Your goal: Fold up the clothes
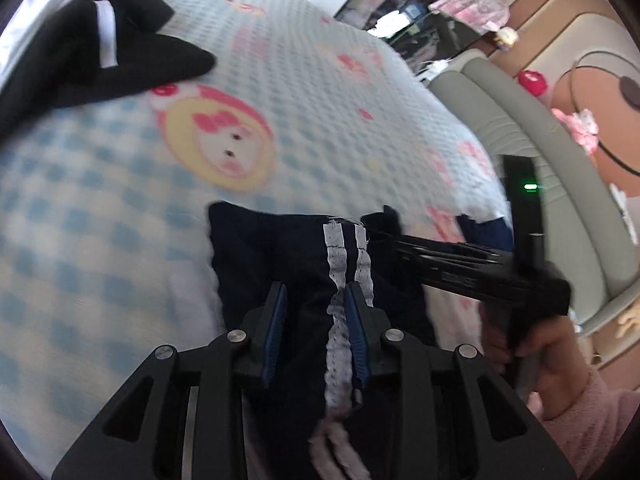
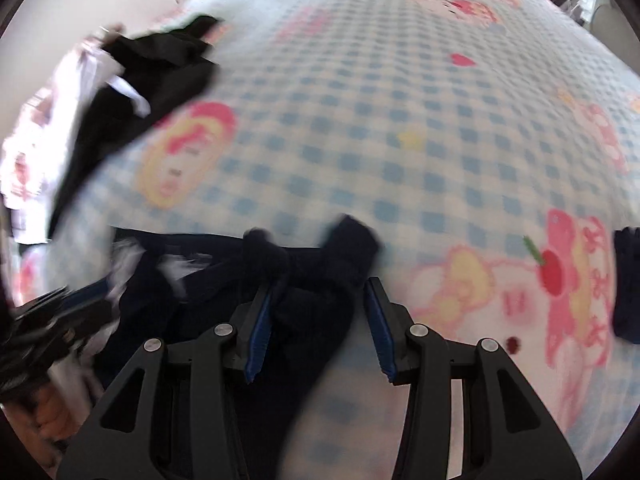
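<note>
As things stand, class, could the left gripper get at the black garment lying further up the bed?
Probably yes: only bare blanket lies between the left gripper and the black garment, though navy trousers sit between its fingers.

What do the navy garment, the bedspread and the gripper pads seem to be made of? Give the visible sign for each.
Navy garment: probably matte knit sportswear fabric; it bunches softly, with sewn white stripes.
Bedspread: likely fuzzy printed fleece or cotton; checks look soft, though blurred.
Pads: seemingly ribbed blue rubber or plastic on the left gripper.

Both tools [image 1: 316,300] [image 2: 318,296] parted, low.
</note>
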A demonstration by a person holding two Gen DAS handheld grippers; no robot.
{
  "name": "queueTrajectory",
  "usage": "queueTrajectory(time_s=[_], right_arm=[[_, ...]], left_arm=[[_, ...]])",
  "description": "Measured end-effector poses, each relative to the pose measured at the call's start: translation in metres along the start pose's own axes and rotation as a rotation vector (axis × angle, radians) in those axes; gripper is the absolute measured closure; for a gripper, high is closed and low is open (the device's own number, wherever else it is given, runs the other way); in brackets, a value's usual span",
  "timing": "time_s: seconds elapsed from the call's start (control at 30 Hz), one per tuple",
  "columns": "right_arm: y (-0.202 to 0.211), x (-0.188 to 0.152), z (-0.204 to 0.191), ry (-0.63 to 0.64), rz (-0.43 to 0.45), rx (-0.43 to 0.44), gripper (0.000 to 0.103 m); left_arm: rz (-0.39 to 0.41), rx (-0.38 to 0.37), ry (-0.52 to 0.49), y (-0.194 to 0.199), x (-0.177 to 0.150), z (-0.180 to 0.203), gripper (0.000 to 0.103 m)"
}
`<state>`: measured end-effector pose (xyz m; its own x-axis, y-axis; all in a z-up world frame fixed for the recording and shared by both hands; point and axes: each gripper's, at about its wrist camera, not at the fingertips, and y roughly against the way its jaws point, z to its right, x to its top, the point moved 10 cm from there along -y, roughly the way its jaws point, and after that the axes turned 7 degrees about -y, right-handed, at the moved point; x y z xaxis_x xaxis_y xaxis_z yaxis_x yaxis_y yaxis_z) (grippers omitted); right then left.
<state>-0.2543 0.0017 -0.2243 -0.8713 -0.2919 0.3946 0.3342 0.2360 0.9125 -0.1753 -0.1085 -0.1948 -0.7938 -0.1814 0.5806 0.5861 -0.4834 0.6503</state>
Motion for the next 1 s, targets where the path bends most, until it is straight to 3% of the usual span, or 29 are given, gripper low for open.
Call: queueTrajectory(time_s=[0.13, 0.3, 0.37, 0.4, 0.43, 0.53, 0.67, 0.77, 0.83, 0.9, 1.0], right_arm=[[0.018, -0.005, 0.033, -0.129, 0.039, -0.014, 0.058], [0.045, -0.004, 0.064, -0.184, 0.105, -0.081, 0.058], [0.053, 0.001, 0.071, -0.183, 0.128, -0.12, 0.058], [0.056, 0.003, 0.071, -0.183, 0.132, -0.115, 0.058], [0.058, 0.003, 0.07, -0.192, 0.132, -0.095, 0.058], [0.062, -0.007, 0.064, -0.21, 0.116, -0.028, 0.058], [0.053, -0.021, 0.042, -0.135, 0.084, -0.004, 0.058], [0.051, -0.018, 0.04, -0.105, 0.097, -0.033, 0.058], [0.047, -0.011, 0.044, -0.137, 0.098, -0.035, 0.058], [0.045, -0.009, 0.047, -0.167, 0.091, -0.027, 0.058], [0.044, -0.017, 0.044, -0.17, 0.072, -0.014, 0.058]], left_arm=[[-0.004, -0.017, -0.005, -0.001, -0.002, 0.003, 0.07], [-0.044, 0.048, 0.025, -0.014, -0.008, -0.006, 0.065], [-0.017, 0.067, 0.027, -0.012, -0.005, -0.008, 0.071], [0.014, 0.077, 0.018, -0.006, -0.001, -0.008, 0.089], [0.046, 0.096, 0.007, 0.001, 0.002, -0.008, 0.094], [0.115, 0.165, 0.026, 0.026, 0.011, -0.019, 0.095], [0.152, 0.196, 0.111, 0.047, 0.013, -0.044, 0.094], [0.147, 0.109, 0.169, 0.043, 0.016, -0.047, 0.092], [0.108, 0.049, 0.155, 0.027, 0.018, -0.041, 0.086], [0.051, 0.006, 0.114, 0.007, 0.02, -0.031, 0.07], [-0.023, 0.015, 0.098, -0.017, 0.012, -0.024, 0.074]])
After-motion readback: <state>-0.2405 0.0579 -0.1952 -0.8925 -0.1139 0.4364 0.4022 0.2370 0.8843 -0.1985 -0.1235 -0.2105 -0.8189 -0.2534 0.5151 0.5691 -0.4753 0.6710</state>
